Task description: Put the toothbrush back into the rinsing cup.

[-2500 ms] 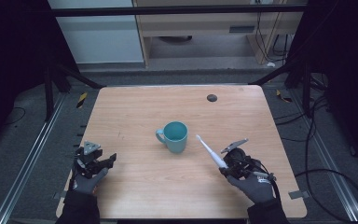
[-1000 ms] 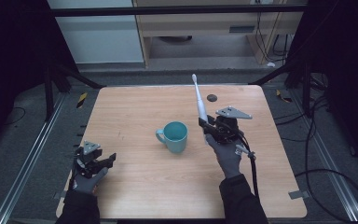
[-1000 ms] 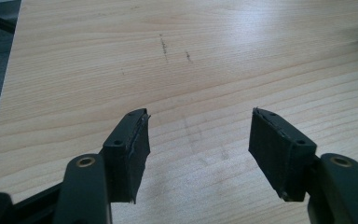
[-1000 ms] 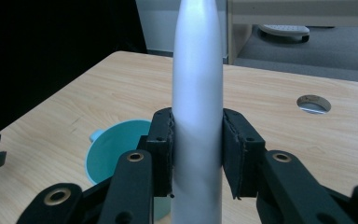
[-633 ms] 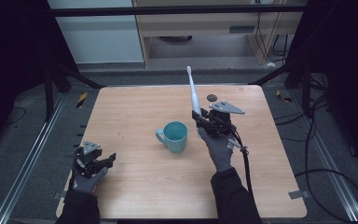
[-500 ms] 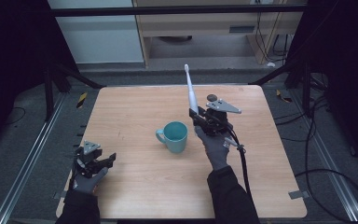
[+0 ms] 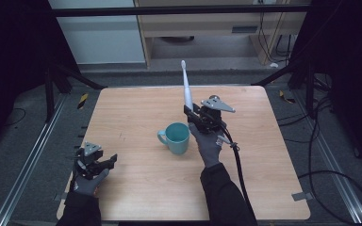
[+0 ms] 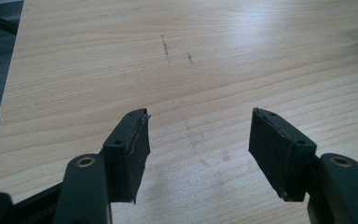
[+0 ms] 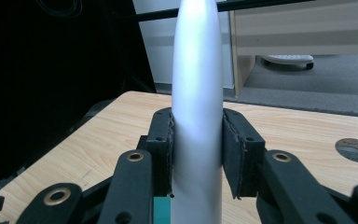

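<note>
A teal mug [image 7: 177, 137] stands upright near the middle of the wooden table [image 7: 136, 108], handle to the left. My right gripper [image 7: 194, 116] is held in the air just right of and above the mug, shut on a white toothbrush [image 7: 186, 88] that points up with its head on top. In the right gripper view the white handle [image 9: 196, 107] is clamped between both pads, and a bit of the teal mug [image 9: 162, 211] shows under the jaws. My left gripper [image 7: 109, 161] rests low at the front left of the table, open with nothing between its pads [image 8: 133, 151].
A small dark round disc [image 9: 356, 150] lies on the table near its far right corner. Metal rails and cables run on the floor around the table. Bare wood lies ahead of the left gripper [image 8: 200, 158].
The right gripper lifted the toothbrush off the table at the front right, turned it upright and carried it left toward the mug. The left gripper has stayed put.
</note>
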`<state>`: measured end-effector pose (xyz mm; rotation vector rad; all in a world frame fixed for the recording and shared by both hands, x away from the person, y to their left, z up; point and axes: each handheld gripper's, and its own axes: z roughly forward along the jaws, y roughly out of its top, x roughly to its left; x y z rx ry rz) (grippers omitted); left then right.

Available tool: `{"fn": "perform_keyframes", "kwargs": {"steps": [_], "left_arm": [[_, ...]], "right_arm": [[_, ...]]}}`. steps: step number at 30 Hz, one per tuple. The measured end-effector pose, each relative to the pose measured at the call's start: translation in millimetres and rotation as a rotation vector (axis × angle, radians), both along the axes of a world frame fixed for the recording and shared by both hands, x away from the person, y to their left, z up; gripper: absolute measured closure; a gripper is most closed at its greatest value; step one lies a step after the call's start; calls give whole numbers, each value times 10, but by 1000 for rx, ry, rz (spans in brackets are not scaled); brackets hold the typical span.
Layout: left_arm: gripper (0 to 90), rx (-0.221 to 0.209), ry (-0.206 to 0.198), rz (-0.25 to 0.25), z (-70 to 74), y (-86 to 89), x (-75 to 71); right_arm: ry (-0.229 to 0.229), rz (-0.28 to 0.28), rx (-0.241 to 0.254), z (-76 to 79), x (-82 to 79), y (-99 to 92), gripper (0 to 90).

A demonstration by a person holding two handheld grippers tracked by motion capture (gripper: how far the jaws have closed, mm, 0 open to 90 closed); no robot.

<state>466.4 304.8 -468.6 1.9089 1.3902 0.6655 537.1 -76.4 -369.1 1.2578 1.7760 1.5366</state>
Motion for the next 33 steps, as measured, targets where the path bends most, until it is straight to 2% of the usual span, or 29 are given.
{"fn": "perform_keyframes", "kwargs": {"steps": [9,16,28,33], "left_arm": [[373,0,-1,-1,-2,0,0],[373,-3,-2,-1,-1,2,1],[374,-2,-2,-1,1,9,1],[374,-3,-2,-1,1,10,2]], "right_arm": [[11,14,8,-77,70,139,663],[22,21,-5,-158,124,274,662],[38,28,-34,-297,175,373,662],[68,24,-53,-413,194,387,662]]}}
